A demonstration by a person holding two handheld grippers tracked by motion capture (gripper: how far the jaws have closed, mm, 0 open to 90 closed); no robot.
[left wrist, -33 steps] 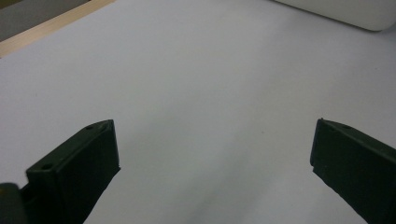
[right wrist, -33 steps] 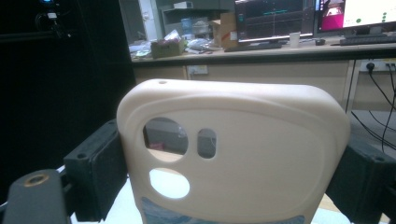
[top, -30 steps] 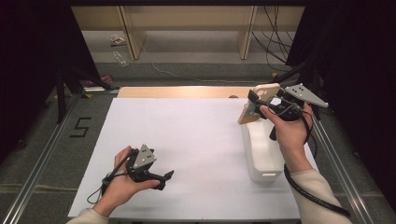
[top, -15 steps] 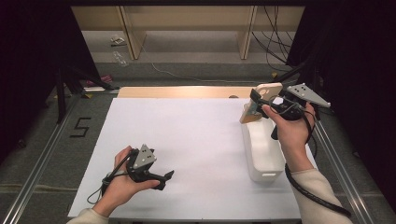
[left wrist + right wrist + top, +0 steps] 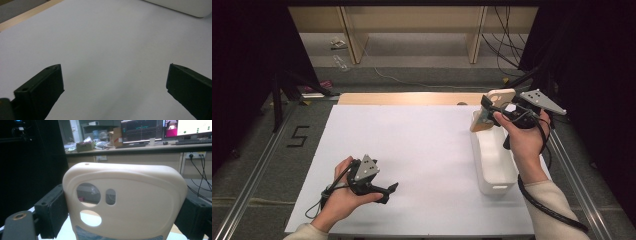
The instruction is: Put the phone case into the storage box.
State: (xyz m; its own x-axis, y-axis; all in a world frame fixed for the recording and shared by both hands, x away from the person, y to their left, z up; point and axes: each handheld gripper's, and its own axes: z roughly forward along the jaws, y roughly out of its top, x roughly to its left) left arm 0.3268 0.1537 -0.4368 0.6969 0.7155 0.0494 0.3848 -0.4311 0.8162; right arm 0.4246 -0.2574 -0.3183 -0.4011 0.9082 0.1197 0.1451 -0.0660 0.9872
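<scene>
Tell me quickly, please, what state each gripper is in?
Left gripper: open, empty.
Right gripper: closed on a cream phone case.

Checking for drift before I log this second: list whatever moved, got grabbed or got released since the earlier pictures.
Nothing visibly changed. The right claw stays clamped across the beige phone case, held up over the far end of the white bin. The left claw stays open and empty, low over the white table top.
</scene>
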